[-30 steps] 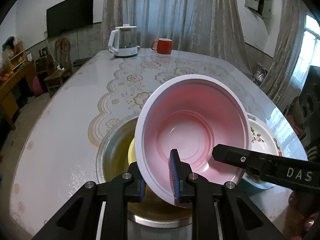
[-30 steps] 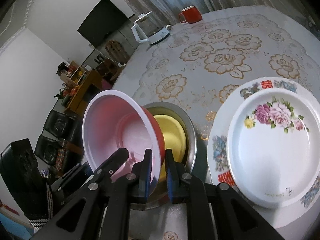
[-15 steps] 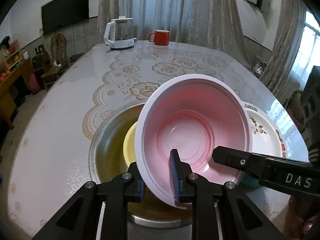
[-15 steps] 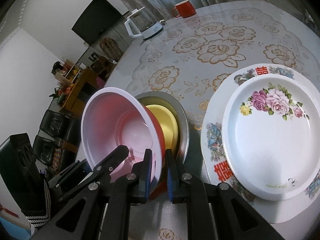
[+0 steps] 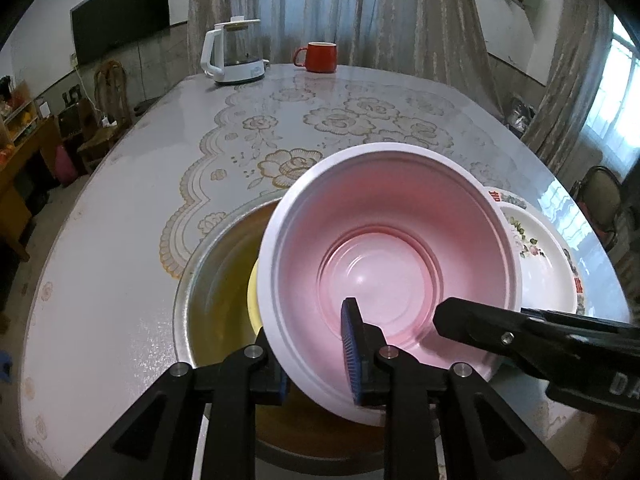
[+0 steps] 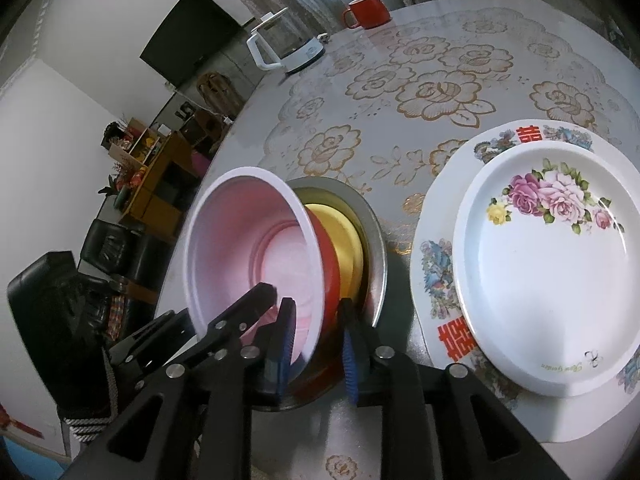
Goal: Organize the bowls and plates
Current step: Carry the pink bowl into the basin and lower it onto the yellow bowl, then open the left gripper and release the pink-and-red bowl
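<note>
A bowl (image 5: 384, 264), red outside and pink inside, leans tilted over a yellow bowl (image 5: 253, 300) that lies in a steel basin (image 5: 208, 280). My left gripper (image 5: 316, 360) is shut on its near rim, one pad inside and one outside. In the right wrist view the same bowl (image 6: 256, 240) has its wall between the pads of my right gripper (image 6: 316, 344). Those jaws are opening, and the outer pad stands off the red wall. The yellow bowl (image 6: 344, 240) and the basin (image 6: 376, 248) show behind it.
A small floral plate (image 6: 540, 280) rests on a larger plate (image 6: 436, 280) with red characters, right of the basin. A white kettle (image 5: 234, 52) and a red mug (image 5: 318, 56) stand at the table's far end. Chairs and a cabinet line the left wall.
The right gripper's jaws have spread apart from the bowl's wall. The left gripper keeps its hold and has tipped slightly. The bowl stays over the basin.
</note>
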